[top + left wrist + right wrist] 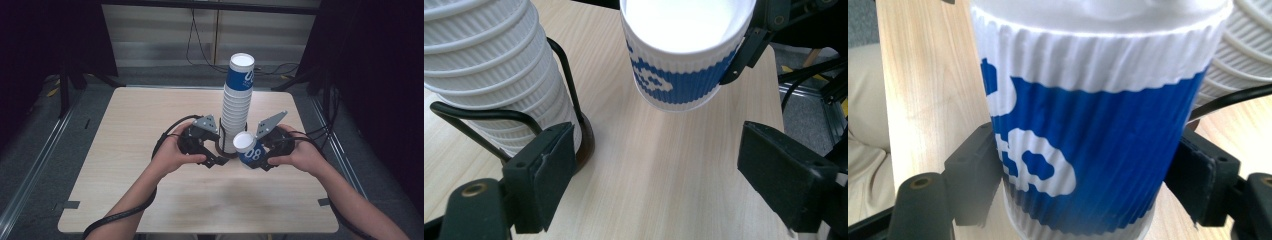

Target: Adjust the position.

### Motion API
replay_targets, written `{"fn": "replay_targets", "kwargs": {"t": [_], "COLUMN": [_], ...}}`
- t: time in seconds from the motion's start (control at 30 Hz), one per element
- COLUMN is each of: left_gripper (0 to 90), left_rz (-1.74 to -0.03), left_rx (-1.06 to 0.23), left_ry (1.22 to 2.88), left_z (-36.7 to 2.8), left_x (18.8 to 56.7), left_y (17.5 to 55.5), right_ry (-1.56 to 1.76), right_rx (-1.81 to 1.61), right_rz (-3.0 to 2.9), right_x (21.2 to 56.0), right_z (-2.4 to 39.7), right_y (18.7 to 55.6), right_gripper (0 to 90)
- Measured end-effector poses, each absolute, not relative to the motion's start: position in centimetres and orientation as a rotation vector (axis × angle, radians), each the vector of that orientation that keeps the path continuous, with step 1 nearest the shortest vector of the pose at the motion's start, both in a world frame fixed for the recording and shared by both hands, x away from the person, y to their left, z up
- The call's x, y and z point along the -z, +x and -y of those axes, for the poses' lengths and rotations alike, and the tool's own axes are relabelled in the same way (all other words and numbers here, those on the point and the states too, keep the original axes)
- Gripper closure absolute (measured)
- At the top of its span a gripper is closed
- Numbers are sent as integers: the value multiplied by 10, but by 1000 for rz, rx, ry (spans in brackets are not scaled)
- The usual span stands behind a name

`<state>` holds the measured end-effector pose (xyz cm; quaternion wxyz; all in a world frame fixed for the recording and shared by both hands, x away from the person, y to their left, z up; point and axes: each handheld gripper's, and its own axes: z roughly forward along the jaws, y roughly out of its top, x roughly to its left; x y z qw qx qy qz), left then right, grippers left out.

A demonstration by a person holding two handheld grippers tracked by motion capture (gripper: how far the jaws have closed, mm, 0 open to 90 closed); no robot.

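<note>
A tall stack of ribbed white paper cups [237,100] with a blue-printed cup on top stands in a black wire holder [220,150] at the table's middle. My right gripper [256,162] is shut on a single blue-and-white paper cup [249,147], just right of the stack's base. In the right gripper view both pads press the sides of that cup [1088,125]. My left gripper [219,161] sits left of the stack's foot. Its jaws [656,175] stand open over bare wood, with the stack [489,65] at their left and the held cup [684,55] beyond.
The light wooden table [150,200] is surrounded by dark floor and black stands. Cables hang at the back wall [200,45]. The holder's wire loop [499,117] curves close by my left gripper's left jaw.
</note>
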<state>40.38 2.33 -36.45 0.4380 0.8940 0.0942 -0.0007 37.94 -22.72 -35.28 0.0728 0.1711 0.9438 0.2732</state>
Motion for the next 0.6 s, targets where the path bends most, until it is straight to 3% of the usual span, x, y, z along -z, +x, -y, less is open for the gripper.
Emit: {"fn": "replay_targets", "kwargs": {"t": [0.6], "left_gripper": [157], "left_rz": [-211], "left_rx": [31], "left_ry": [2235], "left_z": [-13], "left_x": [369], "left_y": [402], "right_ry": [426], "right_rx": [-678], "right_rz": [-2923], "right_x": [362], "right_z": [214], "right_y": [377], "right_gripper": [222]}}
